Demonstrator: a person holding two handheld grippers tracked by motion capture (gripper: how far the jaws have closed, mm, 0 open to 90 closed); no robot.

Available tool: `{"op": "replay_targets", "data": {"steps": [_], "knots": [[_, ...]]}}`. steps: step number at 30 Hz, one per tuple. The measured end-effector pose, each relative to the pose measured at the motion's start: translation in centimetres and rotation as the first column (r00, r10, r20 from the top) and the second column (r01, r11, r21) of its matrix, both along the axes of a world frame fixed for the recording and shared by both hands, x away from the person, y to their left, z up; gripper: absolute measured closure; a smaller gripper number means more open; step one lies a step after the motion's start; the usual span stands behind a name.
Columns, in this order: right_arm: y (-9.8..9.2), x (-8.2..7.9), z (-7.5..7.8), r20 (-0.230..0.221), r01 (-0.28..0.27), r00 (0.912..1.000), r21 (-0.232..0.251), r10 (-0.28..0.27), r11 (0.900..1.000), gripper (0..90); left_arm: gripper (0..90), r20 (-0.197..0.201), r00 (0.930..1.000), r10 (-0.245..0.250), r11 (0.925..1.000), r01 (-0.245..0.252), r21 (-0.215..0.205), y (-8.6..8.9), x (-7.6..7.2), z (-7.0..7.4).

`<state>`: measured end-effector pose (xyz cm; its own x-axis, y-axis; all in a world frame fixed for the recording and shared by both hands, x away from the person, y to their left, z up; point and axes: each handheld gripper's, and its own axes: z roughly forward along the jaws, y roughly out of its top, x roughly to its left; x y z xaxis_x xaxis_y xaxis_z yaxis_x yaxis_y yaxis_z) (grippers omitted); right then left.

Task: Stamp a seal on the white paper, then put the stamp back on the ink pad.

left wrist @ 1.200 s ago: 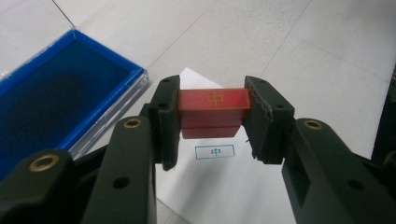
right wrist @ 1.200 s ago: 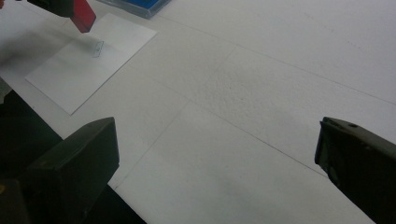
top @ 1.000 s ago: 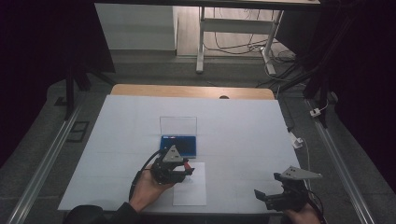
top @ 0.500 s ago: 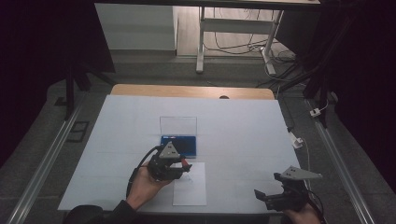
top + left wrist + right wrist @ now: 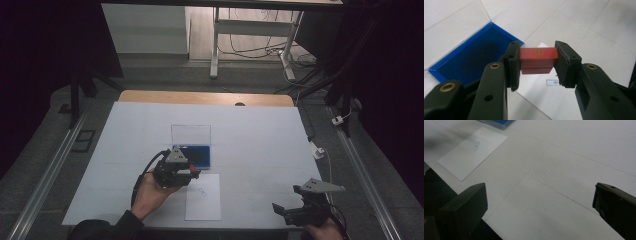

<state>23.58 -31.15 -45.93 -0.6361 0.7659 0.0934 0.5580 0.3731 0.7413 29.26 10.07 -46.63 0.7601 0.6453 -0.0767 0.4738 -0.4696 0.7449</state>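
Your left claw (image 5: 537, 62) was clamped on a small red block (image 5: 538, 57) with a gold mark on its top face, one jaw pressed on each end of it; the block hung clear of the table, above the near corner of a white sheet of paper (image 5: 544, 92) and just beside a blue tray (image 5: 474, 57); in the high view your left hand (image 5: 150, 192) came in from the bottom edge, palm under the left claw (image 5: 192, 172), forearm angled up and to the right, the claw pointing across the table toward the top edge of the paper (image 5: 202, 207), in front of the tray (image 5: 200, 155); a small printed box sat on the paper below the block; your right claw (image 5: 539, 202) had its jaws wide apart with nothing between them, over bare white table (image 5: 564, 170); in the high view your right hand (image 5: 322, 231) held it low at the table's near right corner, well apart from the paper and the block.
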Motion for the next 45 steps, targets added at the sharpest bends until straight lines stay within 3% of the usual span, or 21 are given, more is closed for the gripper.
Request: {"op": "replay_targets", "data": {"steps": [27, 36, 45], "knots": [[0.1, 0.0, 0.0, -0.003, 0.004, 1.0, 0.001, -0.004, 1.0, 0.0, 58.2, 0.01, 0.9954, 0.095, 0.9952, -0.095, -0.024, 2.1, 2.7, 0.4], [-0.1, 0.0, 0.0, -0.005, 0.011, 0.9999, 0.01, -0.011, 1.0, 0.0, 58.2, 0.011, 0.9944, 0.105, 0.994, -0.105, -0.03, 2.1, 3.8, 0.1], [-0.2, 0.1, 0.0, -0.006, 0.019, 0.9998, 0.014, -0.019, 1.0, 0.0, 58.1, 0.016, 0.9942, 0.107, 0.9943, -0.107, -0.009, 1.8, 5.1, -0.3]]}}
